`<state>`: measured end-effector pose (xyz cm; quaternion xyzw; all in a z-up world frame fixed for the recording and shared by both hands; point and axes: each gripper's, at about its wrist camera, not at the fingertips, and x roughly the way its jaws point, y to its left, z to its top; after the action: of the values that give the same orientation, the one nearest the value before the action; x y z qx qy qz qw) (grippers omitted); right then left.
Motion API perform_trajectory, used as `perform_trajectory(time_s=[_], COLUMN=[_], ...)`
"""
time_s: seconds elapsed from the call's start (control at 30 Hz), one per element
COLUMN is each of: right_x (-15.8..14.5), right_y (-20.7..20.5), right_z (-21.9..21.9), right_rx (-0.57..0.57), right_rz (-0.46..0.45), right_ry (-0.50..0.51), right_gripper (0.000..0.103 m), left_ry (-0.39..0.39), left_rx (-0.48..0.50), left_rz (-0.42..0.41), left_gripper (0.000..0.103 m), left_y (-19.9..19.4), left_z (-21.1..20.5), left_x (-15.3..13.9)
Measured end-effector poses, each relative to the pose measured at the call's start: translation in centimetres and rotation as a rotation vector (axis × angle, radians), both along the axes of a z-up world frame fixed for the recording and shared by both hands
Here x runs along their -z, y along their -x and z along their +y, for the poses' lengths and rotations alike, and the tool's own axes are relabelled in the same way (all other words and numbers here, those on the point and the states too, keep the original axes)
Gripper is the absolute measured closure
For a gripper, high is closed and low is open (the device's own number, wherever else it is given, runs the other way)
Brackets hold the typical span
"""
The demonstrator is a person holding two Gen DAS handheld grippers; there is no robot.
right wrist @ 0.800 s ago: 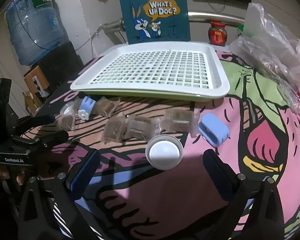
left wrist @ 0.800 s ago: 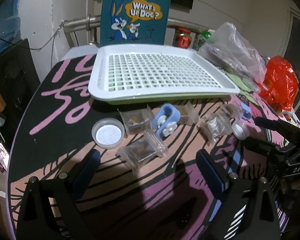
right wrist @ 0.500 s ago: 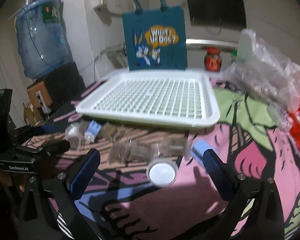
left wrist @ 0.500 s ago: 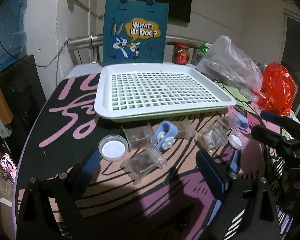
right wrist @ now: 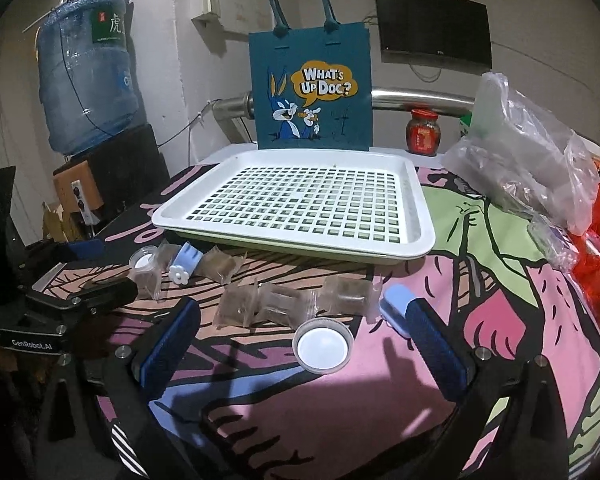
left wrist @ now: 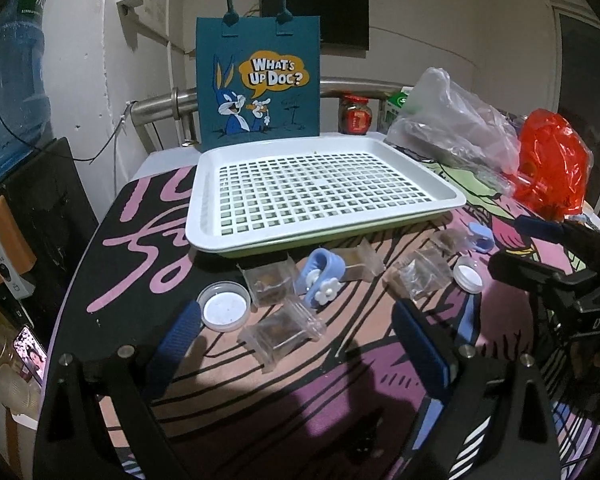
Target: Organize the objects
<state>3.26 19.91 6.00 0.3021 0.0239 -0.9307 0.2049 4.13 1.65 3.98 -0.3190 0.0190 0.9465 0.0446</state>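
Against the pale wall, a water jug (right wrist: 86,72) is standing left of a cartoon tote bag (right wrist: 310,88). Below them, a desk (right wrist: 480,300) with a cartoon-print cover is carrying a white slotted tray (right wrist: 296,204), with clear packets (right wrist: 274,304), blue holders (left wrist: 320,276) and round lids (right wrist: 323,346) lying before it. Both the left gripper (left wrist: 296,348) and the right gripper (right wrist: 300,354) are holding their fingers wide apart, gripping nothing.

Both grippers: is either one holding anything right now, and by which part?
Nothing is held. The left gripper and right gripper are both open above the table, with nothing touching their fingers.
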Motion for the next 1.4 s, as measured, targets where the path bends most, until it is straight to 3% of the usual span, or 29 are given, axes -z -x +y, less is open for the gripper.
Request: perform_trajectory(time_s=[1.4], right_x=[0.55], right_y=[0.30], right_z=[-0.25], right_rx=[-0.005], right_rz=[-0.059], right_ry=[-0.001], right_gripper=[0.000], left_ry=[0.020], left_rx=[0.016], left_rz=[-0.031], left_gripper=[0.006], left_y=[0.49], left_z=[0.49], left_x=[0.39])
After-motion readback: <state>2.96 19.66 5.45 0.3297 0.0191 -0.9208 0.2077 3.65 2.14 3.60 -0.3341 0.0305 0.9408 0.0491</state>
